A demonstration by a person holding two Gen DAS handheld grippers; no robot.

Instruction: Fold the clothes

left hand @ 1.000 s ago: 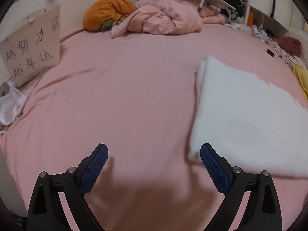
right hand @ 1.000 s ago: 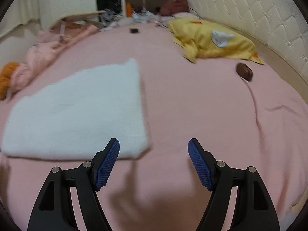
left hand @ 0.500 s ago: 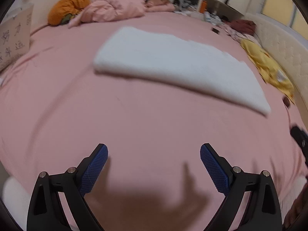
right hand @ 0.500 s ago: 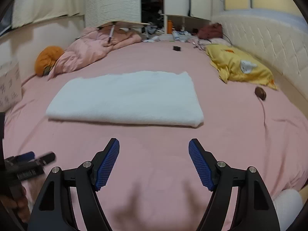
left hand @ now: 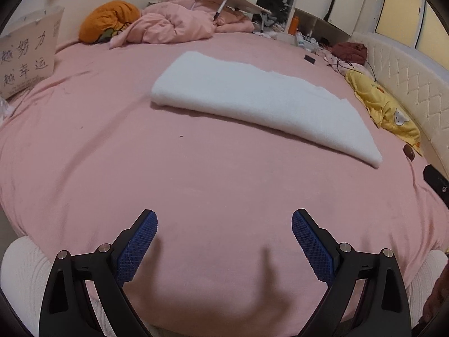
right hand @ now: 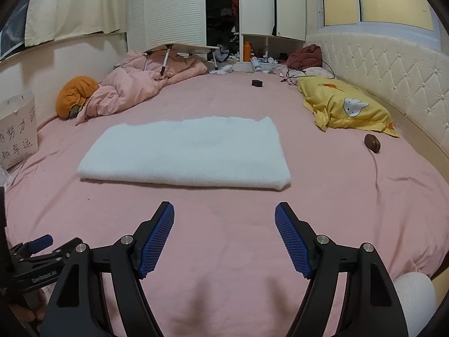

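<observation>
A white fleecy cloth [left hand: 261,99] [right hand: 188,154] lies folded into a long flat rectangle in the middle of the pink bed [left hand: 196,191] [right hand: 322,210]. My left gripper [left hand: 224,219] hovers open over bare sheet near the bed's front edge, well short of the cloth, with nothing between its blue pads. Over the same front stretch my right gripper [right hand: 224,210] also stands open and empty, just short of the cloth's near folded edge. In the right wrist view the left gripper's blue fingertip [right hand: 42,241] shows at the lower left.
A crumpled pink quilt [right hand: 140,87] and an orange cushion [right hand: 74,95] lie at the far left, with a paper bag [right hand: 18,137] beside them. A yellow pillow [right hand: 345,109] and a small brown object [right hand: 371,142] sit right, by the padded headboard [right hand: 393,75]. White-clad knees [left hand: 19,275] show below.
Both grippers have drawn back from the cloth toward the bed's front edge and lifted their view. The cloth, earlier close under the fingers, now lies whole farther off. Both stayed open.
</observation>
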